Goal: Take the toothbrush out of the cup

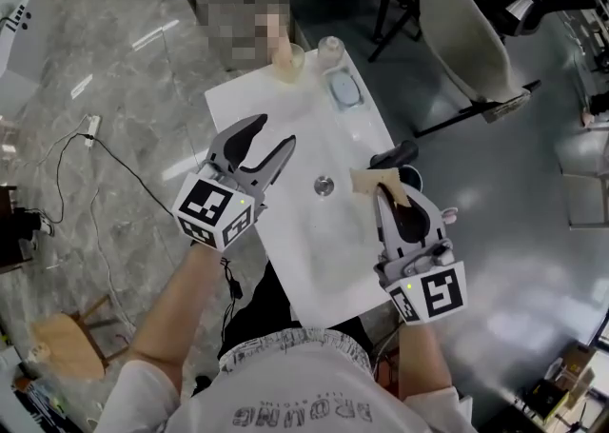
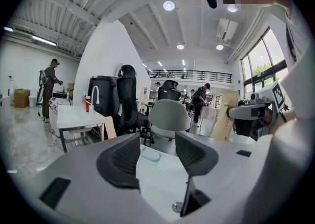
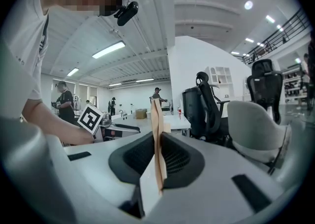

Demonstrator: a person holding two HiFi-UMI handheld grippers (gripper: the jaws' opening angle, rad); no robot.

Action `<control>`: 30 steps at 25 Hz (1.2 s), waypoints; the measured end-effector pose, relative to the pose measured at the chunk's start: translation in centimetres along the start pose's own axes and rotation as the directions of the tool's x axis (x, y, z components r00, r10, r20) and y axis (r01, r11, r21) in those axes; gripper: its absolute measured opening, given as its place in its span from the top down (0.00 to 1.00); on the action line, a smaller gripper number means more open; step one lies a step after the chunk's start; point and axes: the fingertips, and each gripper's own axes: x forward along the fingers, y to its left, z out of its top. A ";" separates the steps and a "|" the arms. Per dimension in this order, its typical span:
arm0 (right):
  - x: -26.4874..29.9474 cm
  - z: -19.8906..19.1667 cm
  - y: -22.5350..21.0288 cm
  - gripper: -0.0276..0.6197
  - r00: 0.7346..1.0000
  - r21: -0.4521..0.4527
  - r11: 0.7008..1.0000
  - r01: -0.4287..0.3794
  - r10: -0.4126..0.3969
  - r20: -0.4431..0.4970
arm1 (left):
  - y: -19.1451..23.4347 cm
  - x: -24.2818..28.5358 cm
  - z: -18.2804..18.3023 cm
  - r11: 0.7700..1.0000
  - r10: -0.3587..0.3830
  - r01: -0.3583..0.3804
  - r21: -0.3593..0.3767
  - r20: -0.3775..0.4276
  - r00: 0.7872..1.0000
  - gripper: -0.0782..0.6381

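A clear cup [image 1: 288, 63] with a beige stick-like thing in it stands at the far end of the white washbasin counter [image 1: 285, 231]; a mosaic patch hides its top. A second clear cup [image 1: 330, 49] stands beside it. My left gripper [image 1: 276, 131] [image 2: 157, 156] hovers open and empty over the counter's left side, pointing towards the cups. My right gripper [image 1: 388, 195] [image 3: 158, 154] is at the counter's right edge, shut on a thin flat tan piece [image 1: 369, 181] [image 3: 157, 139] that stands edge-on between the pads and sticks out ahead. No toothbrush can be told for sure.
A pale blue soap dish [image 1: 344, 90] [image 2: 151, 155] lies near the cups. The drain [image 1: 324, 186] sits mid-basin. A dark fixture [image 1: 395, 153] stands at the right edge. A grey office chair [image 1: 466, 41] is beyond, and a cable [image 1: 95, 150] lies on the floor at left.
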 end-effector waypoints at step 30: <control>13.6 -1.5 -1.4 0.89 0.998 0.046 0.998 0.039 -0.037 -0.041 | 13.7 9.4 -2.7 0.996 -0.085 0.084 -0.014 -0.058 0.995 0.58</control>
